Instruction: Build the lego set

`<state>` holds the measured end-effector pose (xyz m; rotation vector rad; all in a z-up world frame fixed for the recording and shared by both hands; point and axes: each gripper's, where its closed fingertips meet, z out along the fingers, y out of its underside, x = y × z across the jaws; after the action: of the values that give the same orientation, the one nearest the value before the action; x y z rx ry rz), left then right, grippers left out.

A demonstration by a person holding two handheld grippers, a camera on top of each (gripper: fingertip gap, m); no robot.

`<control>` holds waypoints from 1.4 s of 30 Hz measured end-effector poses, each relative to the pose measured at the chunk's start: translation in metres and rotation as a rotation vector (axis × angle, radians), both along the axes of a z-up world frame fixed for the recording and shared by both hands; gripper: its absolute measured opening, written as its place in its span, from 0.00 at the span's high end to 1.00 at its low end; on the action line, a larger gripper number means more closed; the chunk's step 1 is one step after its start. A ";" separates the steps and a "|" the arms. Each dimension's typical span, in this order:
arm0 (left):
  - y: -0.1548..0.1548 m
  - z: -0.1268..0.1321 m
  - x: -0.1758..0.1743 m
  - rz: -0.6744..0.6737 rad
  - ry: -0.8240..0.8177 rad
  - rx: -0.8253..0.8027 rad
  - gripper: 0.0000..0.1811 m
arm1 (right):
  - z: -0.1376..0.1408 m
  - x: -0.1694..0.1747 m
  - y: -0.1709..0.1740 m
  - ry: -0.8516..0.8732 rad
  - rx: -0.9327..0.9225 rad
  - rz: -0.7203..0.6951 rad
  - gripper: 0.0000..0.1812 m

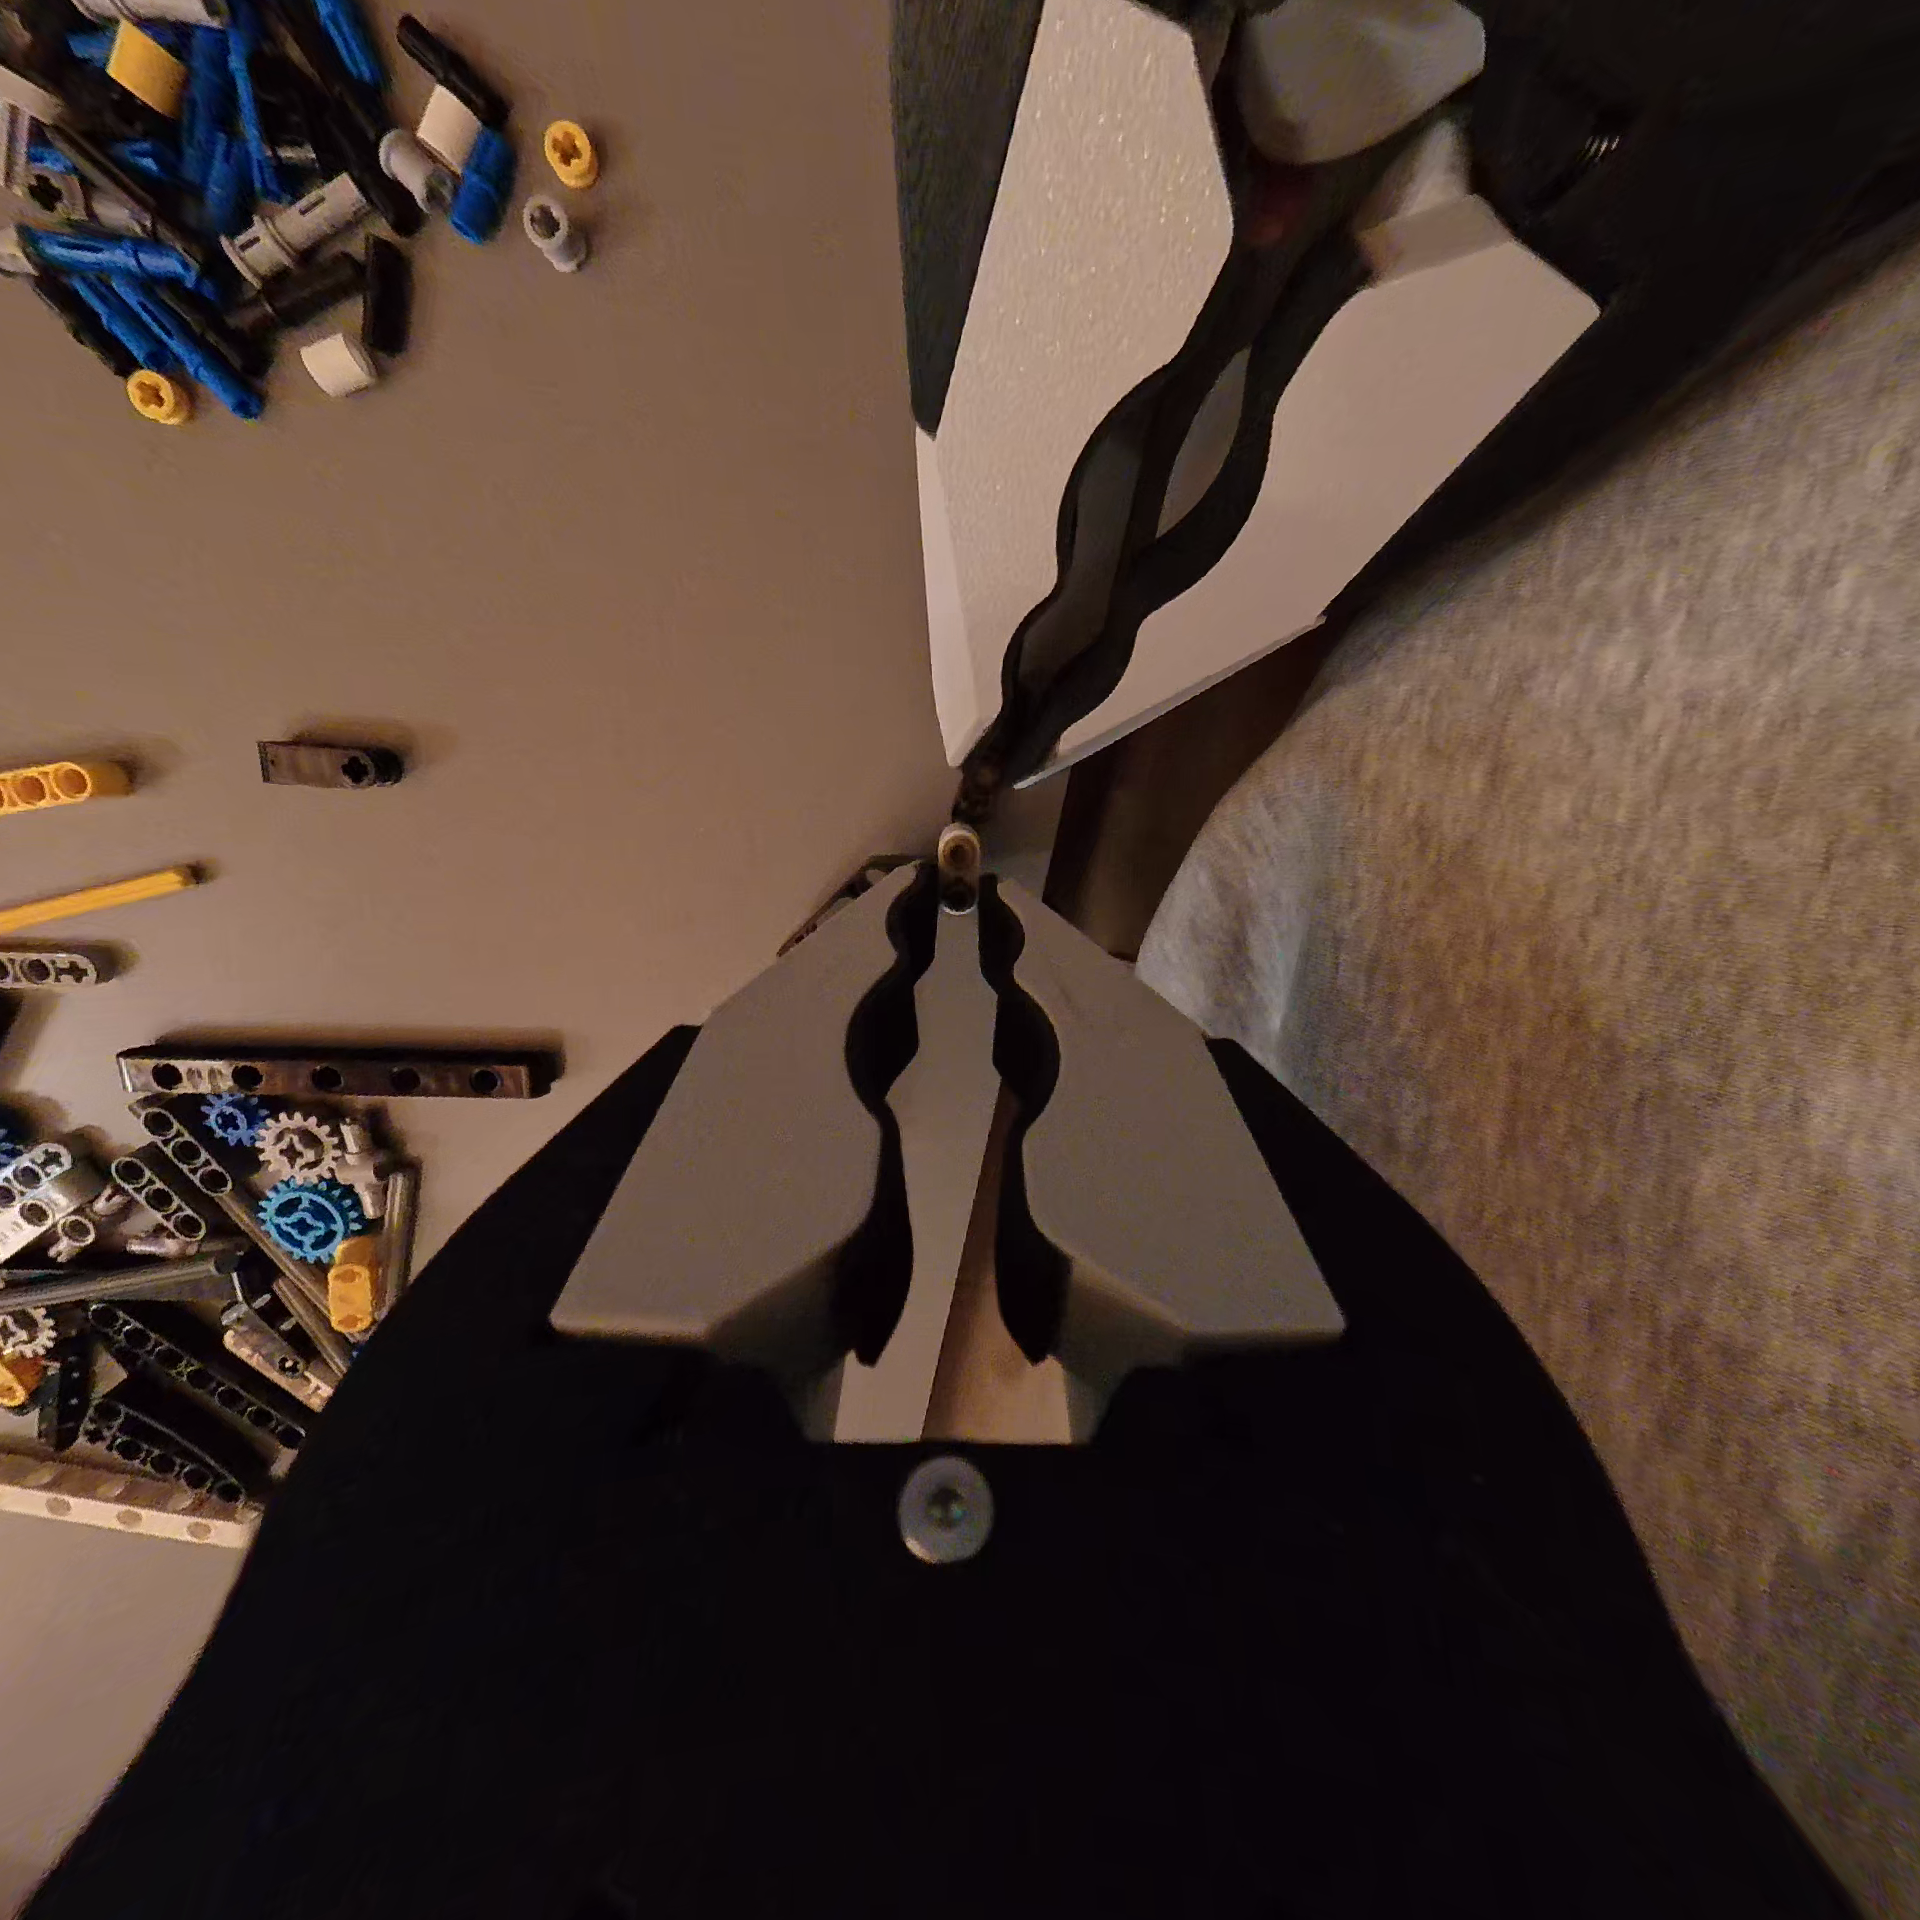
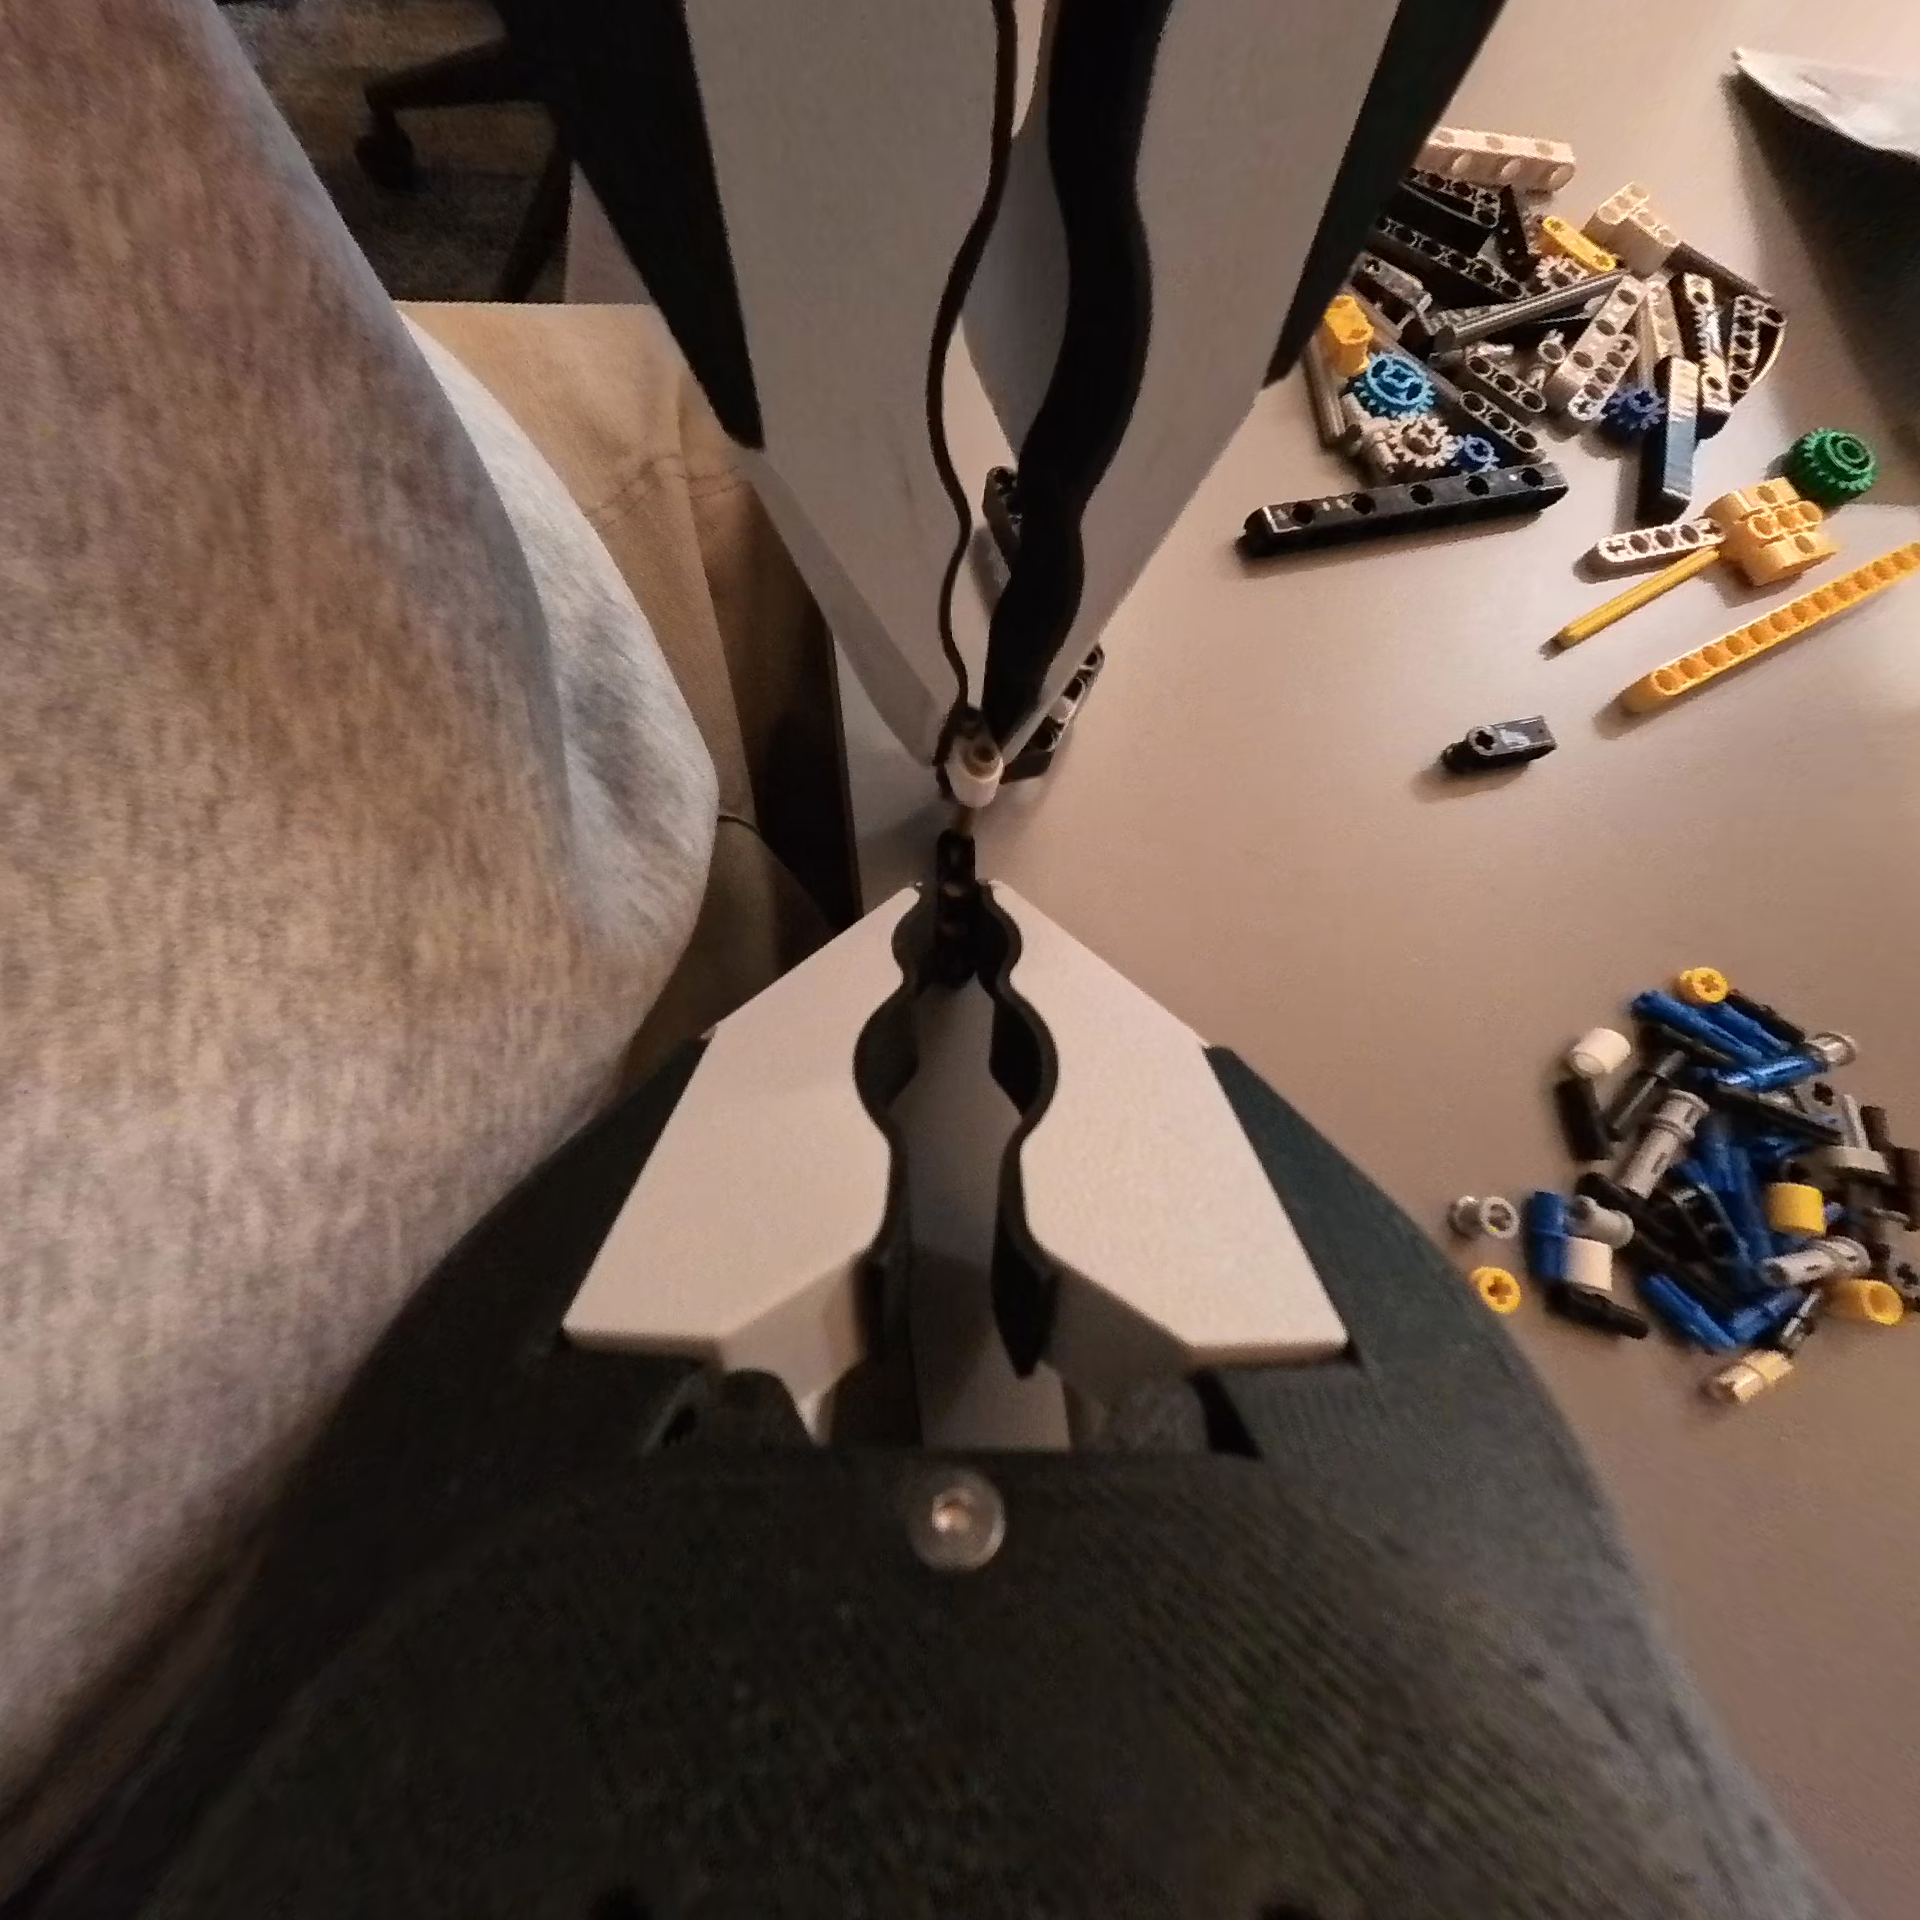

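Tips of the two grippers meet nose to nose just above the tan table (image 1: 644,582), close to its near edge, where a person's grey-clad body (image 2: 260,727) presses in on one side and leaves little room that way. The left gripper (image 1: 954,891) is clenched on a small white connector piece (image 1: 957,854), which pokes out past its tips; in the right wrist view the same piece (image 2: 977,774) sits at the end of the fingers coming down from above. The right gripper (image 2: 956,902) is clamped on a slim black piece (image 2: 956,862) that points straight at the white one, the two almost touching end to end. Both tools are held level with each other and aimed head-on, fingers (image 1: 790,1122) narrowed to a slit.

Beyond the tips the table opens out, bare in the middle. Farther off lie loose parts: a black beam with holes (image 2: 1403,507), a small black connector (image 2: 1501,740) lying alone, a thin yellow axle (image 2: 1636,594) and a long yellow beam (image 2: 1777,629). Past those, a heap of beams and gears (image 2: 1538,312) sits at the far side, with a green gear (image 2: 1834,462) just beside it. A separate pile of blue and black pins (image 2: 1714,1174) lies well apart from the heap, with open table between
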<state>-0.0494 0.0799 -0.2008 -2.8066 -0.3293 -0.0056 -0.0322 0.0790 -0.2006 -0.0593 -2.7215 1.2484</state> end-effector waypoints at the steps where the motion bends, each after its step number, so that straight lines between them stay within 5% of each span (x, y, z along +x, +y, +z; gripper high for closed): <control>1: 0.000 0.000 0.001 -0.002 -0.006 0.001 0.96 | 0.000 0.000 0.000 0.000 0.000 0.000 0.97; 29: 0.001 -0.001 0.002 -0.041 -0.008 -0.083 0.96 | 0.001 0.002 -0.003 0.003 -0.001 0.001 0.97; 42: -0.019 0.013 -0.007 0.097 0.000 -0.015 0.96 | 0.000 -0.002 -0.001 0.009 -0.001 -0.007 0.97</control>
<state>-0.0563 0.0606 -0.1881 -2.8019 -0.4671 0.0190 -0.0345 0.0781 -0.2008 -0.0637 -2.7108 1.2451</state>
